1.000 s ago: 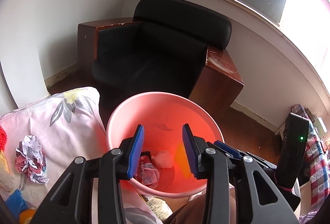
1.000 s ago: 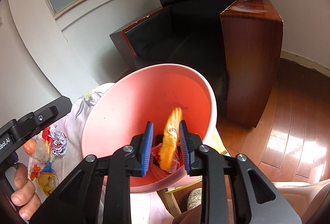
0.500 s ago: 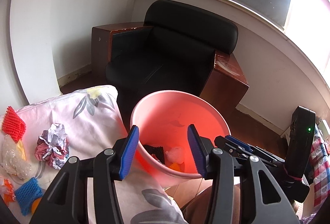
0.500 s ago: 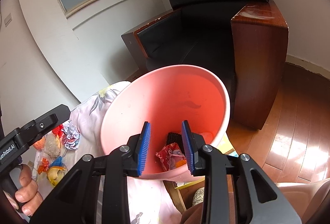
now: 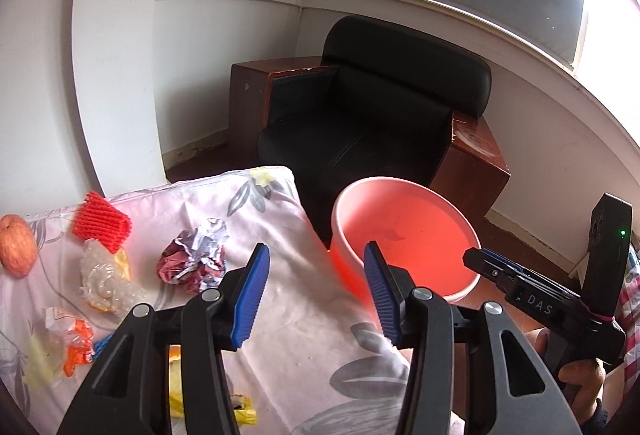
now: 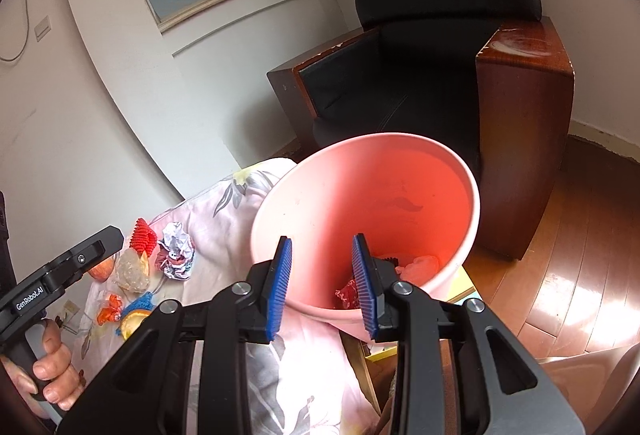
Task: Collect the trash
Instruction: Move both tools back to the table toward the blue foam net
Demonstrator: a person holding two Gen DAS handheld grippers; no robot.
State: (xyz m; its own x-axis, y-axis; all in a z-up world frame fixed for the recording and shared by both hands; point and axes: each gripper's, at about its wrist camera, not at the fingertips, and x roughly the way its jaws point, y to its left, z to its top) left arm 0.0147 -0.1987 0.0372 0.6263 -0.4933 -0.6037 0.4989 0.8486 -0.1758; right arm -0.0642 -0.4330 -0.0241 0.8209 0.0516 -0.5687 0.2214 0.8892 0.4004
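A pink bin (image 5: 404,231) (image 6: 320,211) stands off the right edge of the floral cloth (image 5: 304,335); it holds a red wrapper (image 6: 347,295) and pale trash (image 6: 420,265). On the cloth lie a crumpled paper ball (image 5: 192,255) (image 6: 176,251), red foam net (image 5: 100,221) (image 6: 142,235), clear plastic wrap (image 5: 102,281), an orange-and-white wrapper (image 5: 76,347) and yellow peel (image 5: 176,387). My left gripper (image 5: 316,299) is open and empty over the cloth, right of the paper ball. My right gripper (image 6: 322,289) is open and empty at the bin's near rim.
An apple (image 5: 16,245) lies at the cloth's far left. A black armchair with wooden arms (image 5: 384,115) (image 6: 440,75) stands behind the bin. Wooden floor (image 6: 568,247) lies to the right. A blue net piece (image 6: 140,305) lies among the trash.
My right gripper opened and let the orange piece drop into the bin. My left gripper swung left from over the bin to over the cloth, and more of the trash came into view.
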